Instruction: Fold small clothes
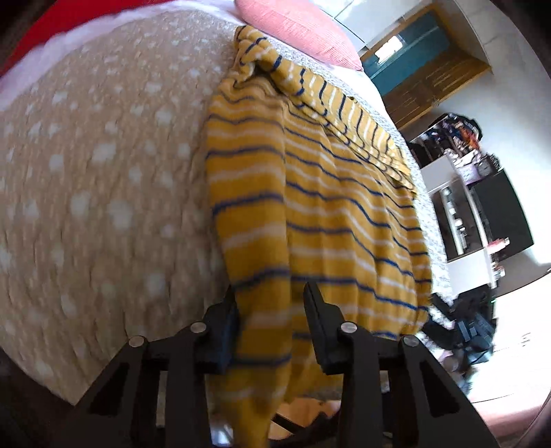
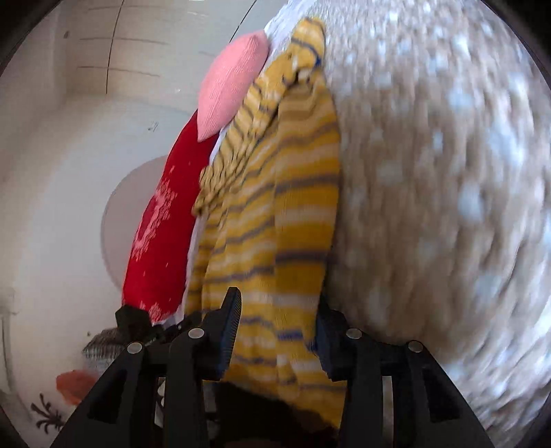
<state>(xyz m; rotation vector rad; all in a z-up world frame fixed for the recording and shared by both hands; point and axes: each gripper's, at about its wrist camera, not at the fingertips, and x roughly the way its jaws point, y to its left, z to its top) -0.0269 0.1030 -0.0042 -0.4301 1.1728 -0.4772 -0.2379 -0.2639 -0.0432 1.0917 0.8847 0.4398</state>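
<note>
We see the yellow striped sweater (image 1: 310,193) spread on the bed's spotted beige blanket (image 1: 103,172), near a pink pillow (image 1: 296,27). Our left hand-held gripper (image 1: 272,324) and right hand-held gripper (image 2: 279,331) each have their jaws parted around the sweater's near hem, fabric between them.

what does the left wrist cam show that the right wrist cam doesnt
Only the left wrist view shows the room beyond the bed: a wooden shelf unit with a teal panel, a cluttered white shelf and dark gear on the floor.

Only the right wrist view shows the red cushion with white snowflakes and the white wall.

Both show the yellow striped garment on the tan dotted blanket, the pink pillow, and fabric lying between each gripper's fingers, left and right.
</note>
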